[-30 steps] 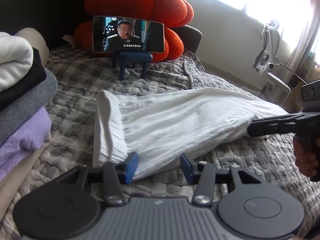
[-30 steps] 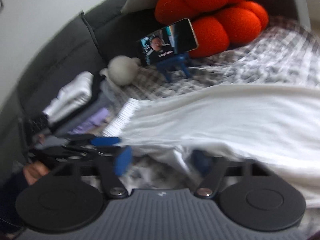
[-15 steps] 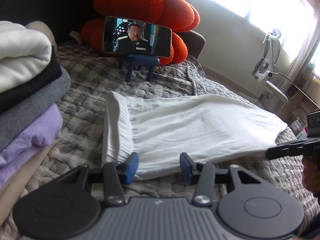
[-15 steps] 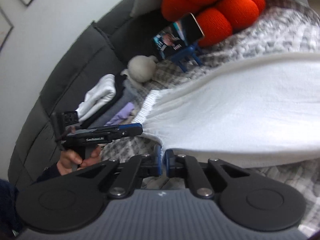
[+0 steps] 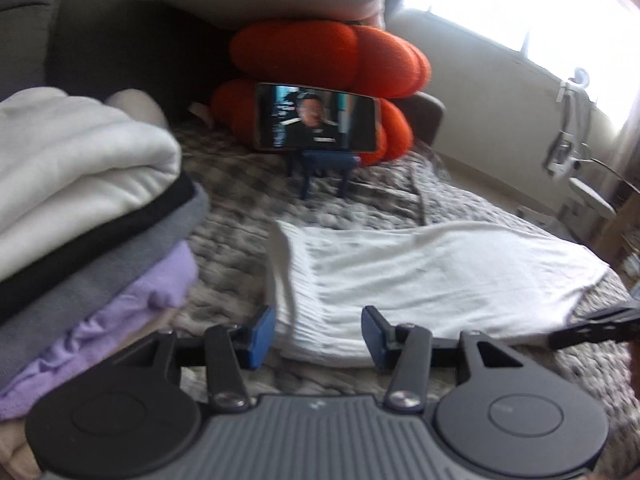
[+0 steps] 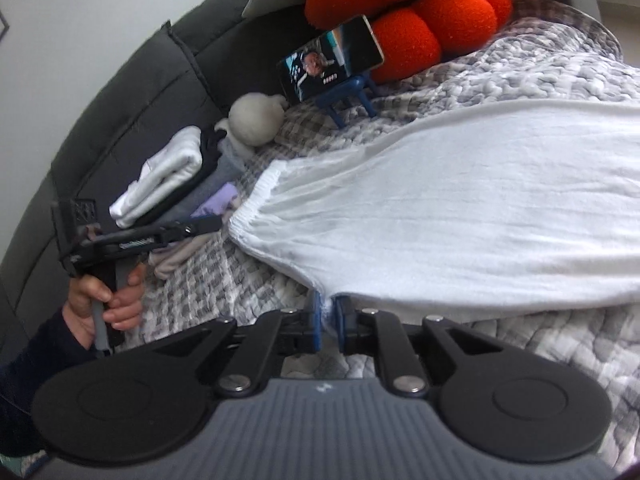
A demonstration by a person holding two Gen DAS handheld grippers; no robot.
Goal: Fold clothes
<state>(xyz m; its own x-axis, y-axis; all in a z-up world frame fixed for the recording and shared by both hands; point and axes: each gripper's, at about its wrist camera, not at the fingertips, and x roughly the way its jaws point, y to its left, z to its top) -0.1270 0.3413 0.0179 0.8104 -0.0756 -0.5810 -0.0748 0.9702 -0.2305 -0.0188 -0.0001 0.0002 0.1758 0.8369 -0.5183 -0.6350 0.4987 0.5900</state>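
A white garment [image 5: 420,276] with a ribbed elastic band lies spread on the grey checked quilt [image 5: 352,204]; it also shows in the right wrist view [image 6: 460,208]. My left gripper [image 5: 318,336] is open, its blue pads astride the near edge of the ribbed band. My right gripper [image 6: 327,322] is shut on the white garment's near edge. The left gripper shows in the right wrist view [image 6: 208,224], held by a hand beside the stack. The right gripper's fingers [image 5: 592,322] show at the right edge of the left wrist view.
A stack of folded clothes [image 5: 80,216], white, black, grey and purple, stands at the left; it also shows in the right wrist view [image 6: 172,176]. A phone [image 5: 316,118] on a blue stand plays before an orange cushion [image 5: 332,64]. A dark sofa back [image 6: 120,120] lies behind.
My right gripper shut on the garment's near edge and has kept its grip. My left gripper has moved forward and left, closer to the stack and the ribbed band, and stays open.
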